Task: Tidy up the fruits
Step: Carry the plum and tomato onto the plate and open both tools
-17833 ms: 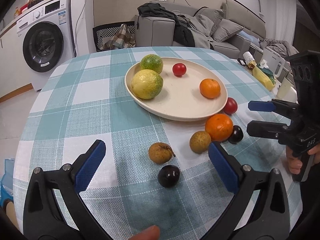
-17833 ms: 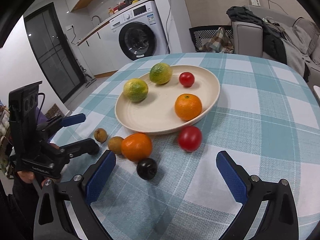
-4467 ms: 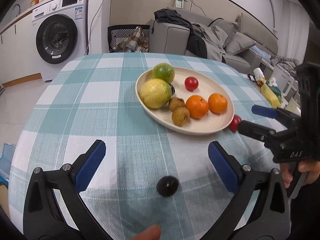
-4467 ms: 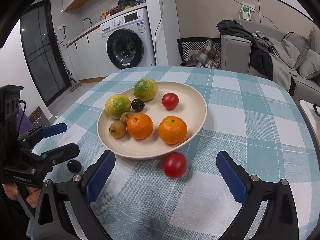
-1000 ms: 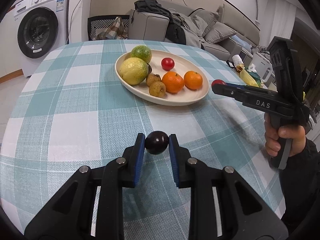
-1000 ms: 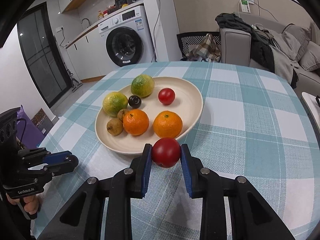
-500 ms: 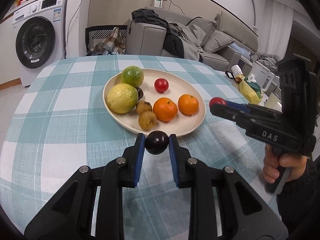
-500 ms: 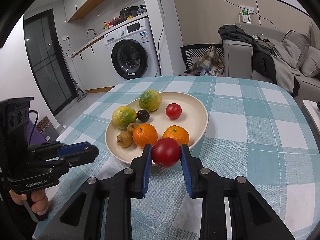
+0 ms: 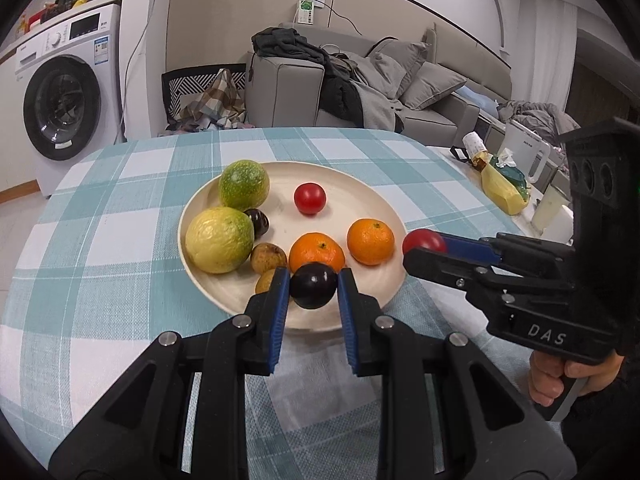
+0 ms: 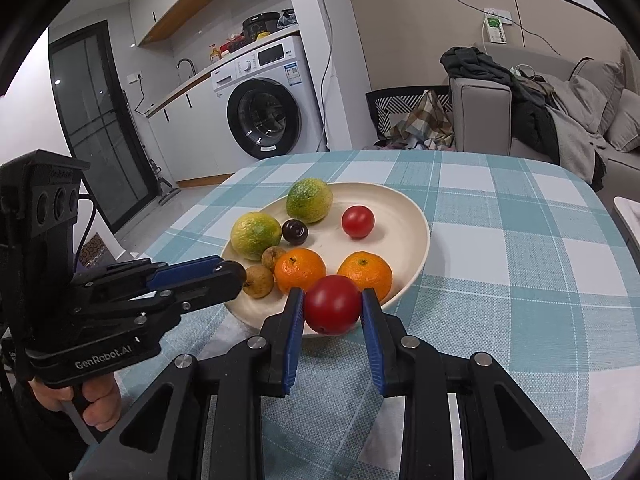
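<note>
The left gripper (image 9: 313, 286) has carried its dark plum (image 9: 313, 285) in from the bare tablecloth (image 9: 120, 280) — a second ago the fruit hung over open checks, and now it sits over the near rim of the cream plate (image 9: 384, 216), pinched between the blue pads just in front of an orange (image 9: 317, 251). The right gripper (image 10: 332, 310) has barely shifted; it clamps a red tomato (image 10: 333, 309) over the plate's near-right edge, close to the second orange (image 10: 365, 273).

On the plate lie two green-yellow citrus, another dark plum (image 9: 258, 222), a small tomato (image 9: 309, 198), two brown fruits and both oranges. No loose fruit shows on the cloth in either view, so these two held pieces look like the last ones. The job seems nearly finished — what remains is likely to lower each into a free gap and let go gently, since round fruit near a rim could roll off.
</note>
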`<state>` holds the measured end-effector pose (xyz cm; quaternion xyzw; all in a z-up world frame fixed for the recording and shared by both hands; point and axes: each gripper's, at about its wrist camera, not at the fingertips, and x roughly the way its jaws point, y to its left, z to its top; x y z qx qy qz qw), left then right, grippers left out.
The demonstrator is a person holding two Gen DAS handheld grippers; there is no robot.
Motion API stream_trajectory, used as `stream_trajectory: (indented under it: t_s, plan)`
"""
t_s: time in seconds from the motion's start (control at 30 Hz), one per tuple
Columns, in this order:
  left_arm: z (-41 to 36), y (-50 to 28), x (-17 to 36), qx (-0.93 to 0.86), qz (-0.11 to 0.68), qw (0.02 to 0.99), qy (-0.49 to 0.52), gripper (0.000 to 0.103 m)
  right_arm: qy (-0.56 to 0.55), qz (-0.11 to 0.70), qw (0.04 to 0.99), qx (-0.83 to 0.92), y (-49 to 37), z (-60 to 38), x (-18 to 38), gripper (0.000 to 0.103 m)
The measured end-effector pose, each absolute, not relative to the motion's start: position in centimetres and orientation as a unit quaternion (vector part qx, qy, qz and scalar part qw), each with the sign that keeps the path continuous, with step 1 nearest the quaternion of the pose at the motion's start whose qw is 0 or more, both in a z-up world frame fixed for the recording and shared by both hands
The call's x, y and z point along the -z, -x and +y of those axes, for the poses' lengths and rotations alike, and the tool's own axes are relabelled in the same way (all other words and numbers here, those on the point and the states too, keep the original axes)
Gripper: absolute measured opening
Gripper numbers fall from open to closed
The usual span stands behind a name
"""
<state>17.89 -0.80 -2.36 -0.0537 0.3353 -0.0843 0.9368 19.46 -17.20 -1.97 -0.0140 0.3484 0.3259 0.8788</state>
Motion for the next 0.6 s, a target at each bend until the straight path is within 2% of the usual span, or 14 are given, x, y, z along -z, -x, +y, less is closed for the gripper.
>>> stream_trajectory:
  t_s: [0.6]
  plan:
    - [-1.0,-19.4,3.5,0.087,0.339,0.935,0.051,0.022,0.017,0.37,0.87,-0.326,-20.0,-15.9,2.9,0.029]
